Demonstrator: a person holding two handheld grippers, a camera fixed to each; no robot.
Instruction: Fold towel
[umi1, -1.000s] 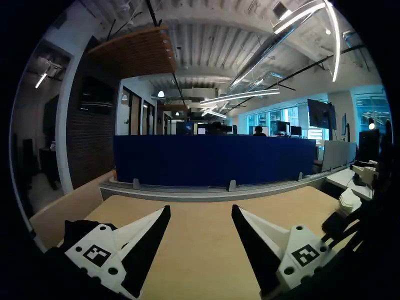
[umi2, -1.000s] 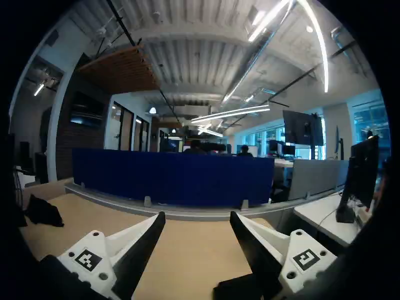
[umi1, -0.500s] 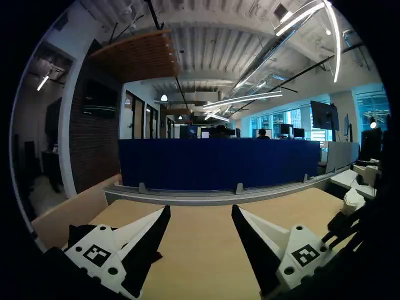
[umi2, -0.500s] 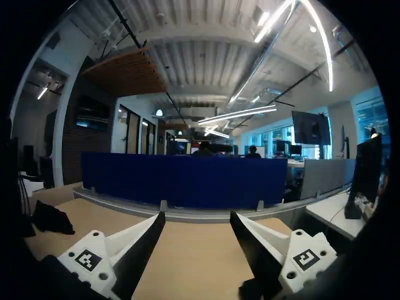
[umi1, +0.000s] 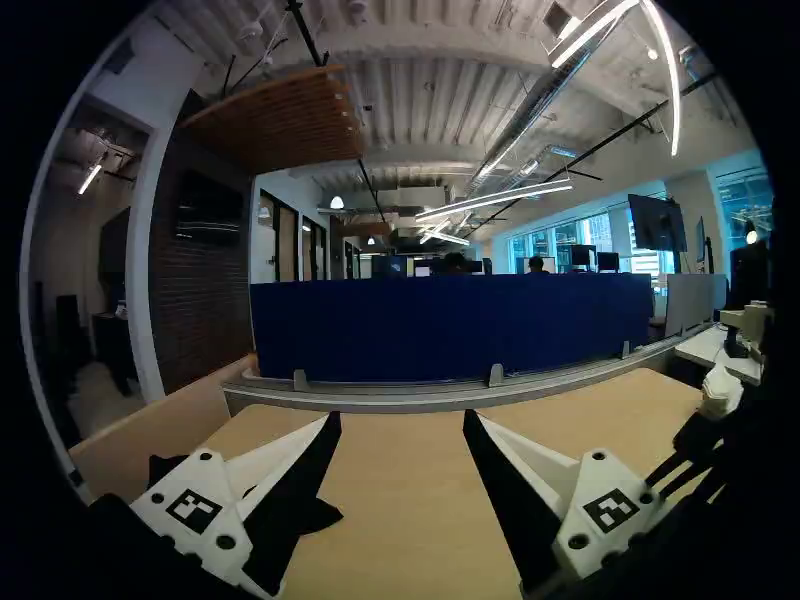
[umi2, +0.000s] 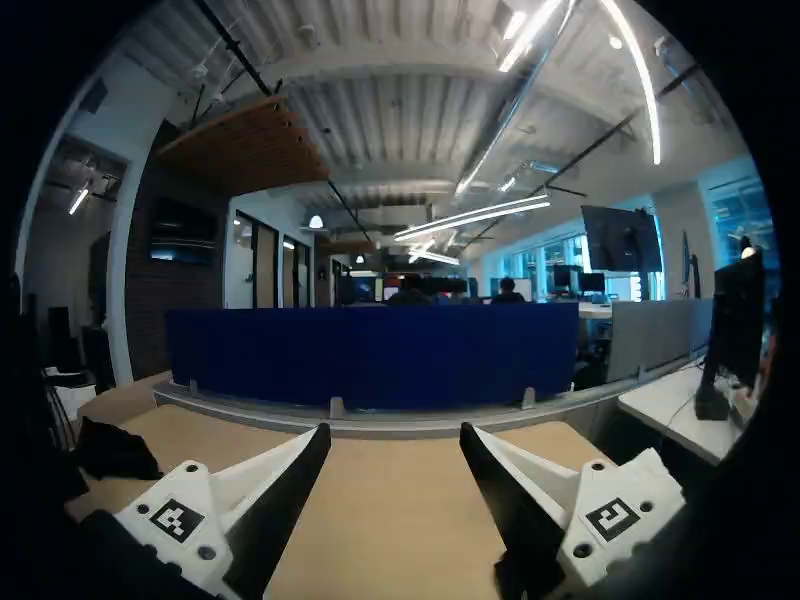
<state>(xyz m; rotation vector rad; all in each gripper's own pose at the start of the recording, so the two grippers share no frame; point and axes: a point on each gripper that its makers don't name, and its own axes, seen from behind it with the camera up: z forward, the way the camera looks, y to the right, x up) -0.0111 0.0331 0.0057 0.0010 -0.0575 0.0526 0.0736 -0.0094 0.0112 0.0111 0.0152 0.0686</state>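
the left gripper (umi1: 400, 414) holds its two white fingers spread wide with nothing between them, only bare wooden table (umi1: 400, 500) showing in the gap. the right gripper (umi2: 395, 428) is the same, its fingers parted and gripping nothing.

both point toward the blue partition (umi1: 450, 325) that stands along the far edge of the table. on the near side of the partition, in the left gripper view, the dark towel (umi1: 168, 468) lies crumpled on the table, partly hidden behind that gripper's left finger, with corners poking out on either side of it. whether the finger touches it i cannot tell. in the right gripper view the towel (umi2: 115, 450) sits near the left end of the partition (umi2: 370, 355), apart from the fingers.

a grey rail (umi2: 400, 420) runs along the foot of the partition. to the right of the partition a white desk (umi2: 670, 410) carries a dark monitor (umi2: 735, 330). beyond the partition there are seated people, more screens and windows. above it long strip lights (umi2: 470, 215) hang from an open ceiling.
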